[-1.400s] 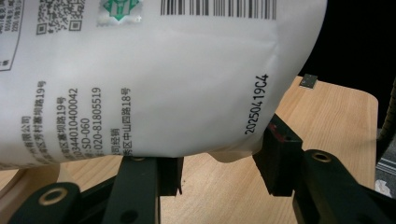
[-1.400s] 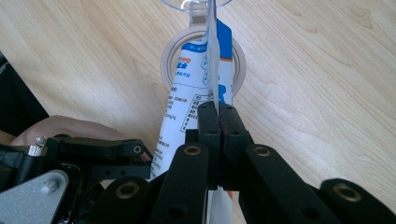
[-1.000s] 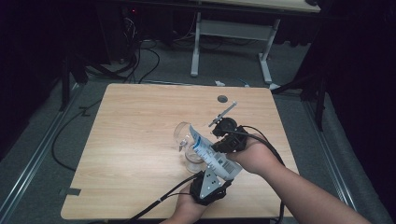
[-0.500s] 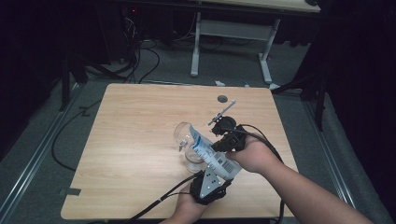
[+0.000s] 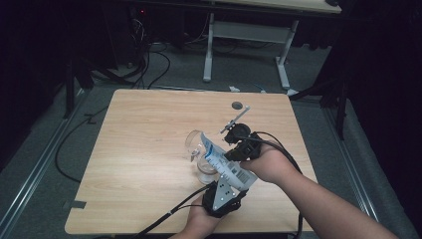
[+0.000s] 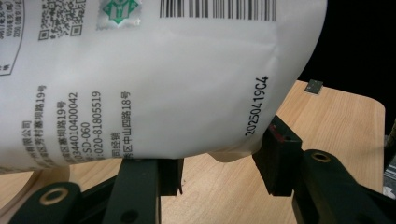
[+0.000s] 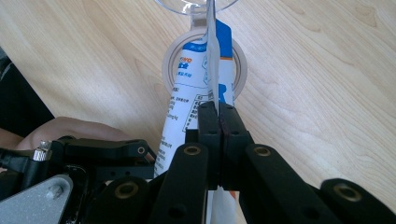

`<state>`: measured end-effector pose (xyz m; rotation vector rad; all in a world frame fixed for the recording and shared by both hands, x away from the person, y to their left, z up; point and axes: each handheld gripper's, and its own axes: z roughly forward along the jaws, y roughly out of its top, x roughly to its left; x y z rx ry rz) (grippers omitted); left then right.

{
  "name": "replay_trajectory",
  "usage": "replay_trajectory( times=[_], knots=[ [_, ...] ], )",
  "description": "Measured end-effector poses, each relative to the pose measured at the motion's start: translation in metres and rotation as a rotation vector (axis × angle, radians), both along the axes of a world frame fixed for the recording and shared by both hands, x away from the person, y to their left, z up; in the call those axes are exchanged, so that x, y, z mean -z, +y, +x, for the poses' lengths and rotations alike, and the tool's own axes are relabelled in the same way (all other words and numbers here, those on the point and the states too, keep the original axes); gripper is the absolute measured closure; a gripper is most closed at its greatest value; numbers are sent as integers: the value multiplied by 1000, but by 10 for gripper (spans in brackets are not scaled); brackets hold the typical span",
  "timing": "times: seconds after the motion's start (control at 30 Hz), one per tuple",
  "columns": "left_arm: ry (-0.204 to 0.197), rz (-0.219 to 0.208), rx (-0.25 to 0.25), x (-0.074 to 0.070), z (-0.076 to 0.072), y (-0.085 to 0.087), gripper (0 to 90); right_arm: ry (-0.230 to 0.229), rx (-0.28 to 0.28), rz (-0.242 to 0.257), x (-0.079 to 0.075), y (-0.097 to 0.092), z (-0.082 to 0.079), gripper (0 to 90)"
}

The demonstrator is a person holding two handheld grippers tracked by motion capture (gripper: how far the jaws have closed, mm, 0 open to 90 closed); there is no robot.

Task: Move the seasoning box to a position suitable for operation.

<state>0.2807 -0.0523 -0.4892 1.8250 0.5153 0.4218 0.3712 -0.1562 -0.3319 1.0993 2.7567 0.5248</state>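
Pinching pouch [image 5: 226,167] edge: right tongs [image 7: 218,114] | left tongs [image 6: 219,172] clasp its base

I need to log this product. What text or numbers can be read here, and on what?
All on the white pouch:
"20250419C4", printed near its lower edge.
"020-81805519", rotated.
"0344010400042", rotated.
"SD-060", rotated.
Chinese address lines ending "19号" and "18号"; the rest is too cut off or uncertain to quote.
Barcode and QR codes at the top: digits unreadable.
Blue and white print in the right gripper view: too small.
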Motion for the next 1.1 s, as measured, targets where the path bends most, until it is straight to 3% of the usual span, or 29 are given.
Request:
replay_trajectory(
  times=[1.1],
  knots=[
    [3, -14, 1, -3, 1, -1, 570, -11, -15, -6, -1, 4, 1, 896]
  ],
)
